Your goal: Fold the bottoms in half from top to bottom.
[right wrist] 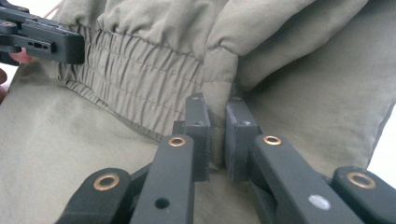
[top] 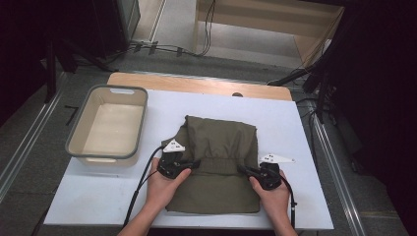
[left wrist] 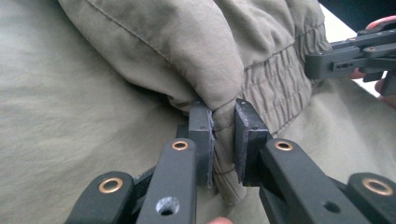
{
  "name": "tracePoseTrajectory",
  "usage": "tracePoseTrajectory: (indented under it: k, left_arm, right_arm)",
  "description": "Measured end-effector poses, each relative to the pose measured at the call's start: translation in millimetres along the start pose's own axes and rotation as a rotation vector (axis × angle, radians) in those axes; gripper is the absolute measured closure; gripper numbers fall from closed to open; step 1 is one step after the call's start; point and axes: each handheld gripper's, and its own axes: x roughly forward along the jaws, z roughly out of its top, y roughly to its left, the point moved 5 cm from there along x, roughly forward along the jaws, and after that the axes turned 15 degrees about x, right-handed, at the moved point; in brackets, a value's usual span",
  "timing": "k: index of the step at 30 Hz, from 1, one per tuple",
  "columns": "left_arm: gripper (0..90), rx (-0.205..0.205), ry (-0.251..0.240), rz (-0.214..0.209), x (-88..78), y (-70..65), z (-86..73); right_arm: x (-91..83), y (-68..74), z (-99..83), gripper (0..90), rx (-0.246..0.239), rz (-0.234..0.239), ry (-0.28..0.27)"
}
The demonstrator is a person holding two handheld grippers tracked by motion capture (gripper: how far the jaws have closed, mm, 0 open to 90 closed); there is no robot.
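An olive-green jacket (top: 219, 142) lies folded on the white table cover, its elastic hem (top: 219, 163) running across the middle. My left gripper (top: 196, 163) sits at the hem's left end, and the left gripper view has its jaws (left wrist: 224, 112) pressed on a fold of the fabric (left wrist: 224, 93). At the hem's right end my right gripper (top: 243, 169) is shut on the cloth as well (right wrist: 218, 105), with the ribbed hem (right wrist: 135, 79) stretching away to its left. Each gripper view shows the other gripper farther off along the hem.
A grey plastic basin (top: 78, 142) with nothing in it stands at the table's left. The white cover (top: 98, 196) lies bare around the jacket, with a wooden edge (top: 196, 83) at the back. Cables and dark stands lie on the floor beyond.
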Motion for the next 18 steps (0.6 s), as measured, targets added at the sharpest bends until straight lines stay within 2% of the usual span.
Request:
tracePoseTrajectory:
  k: [7, 18]
  left_arm:
    - [78.4, 0.038, -0.054, -0.015, -10.8, -6.2, 6.5]
    - [78.4, 0.058, -0.102, -0.025, -24.1, -16.4, 8.8]
  right_arm:
    - [-13.4, 7.2, 2.0, 80.7, -0.023, 0.020, -0.058]
    - [-29.5, 17.1, -0.3, 80.6, -0.059, 0.038, -0.117]
